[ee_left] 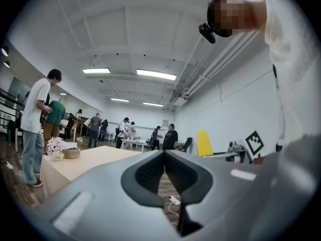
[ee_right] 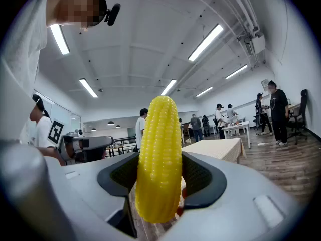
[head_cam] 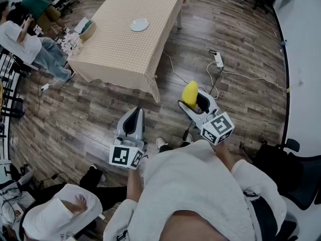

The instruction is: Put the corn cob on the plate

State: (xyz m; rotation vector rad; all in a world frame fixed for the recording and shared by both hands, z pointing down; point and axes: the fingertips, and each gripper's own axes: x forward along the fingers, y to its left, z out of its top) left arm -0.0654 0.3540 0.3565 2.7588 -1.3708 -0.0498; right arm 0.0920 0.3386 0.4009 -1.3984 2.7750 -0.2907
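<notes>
While bare wooden floor (head_cam: 100, 119) lies open before the tabletop's (head_cam: 125, 44) near edge, the plate (head_cam: 139, 24) sits mid-tabletop. Well short of that edge, the right gripper (ee_right: 160, 177) pinches the corn cob (ee_right: 159, 134), upright, bright yellow, kernels in neat rows; the left gripper (ee_left: 164, 157) is pressed together, empty.

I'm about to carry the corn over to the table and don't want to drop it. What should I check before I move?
1. The corn cob clamped in the right hand-held gripper: ok.
2. It stands upright between the jaws: ok.
3. The plate bare: ok.
4. It is within reach: not ok, it sits far off on the table.
5. Floor ahead free: not ok, a power strip and cable lie there.
6. The left hand-held gripper empty, jaws together: ok.
</notes>
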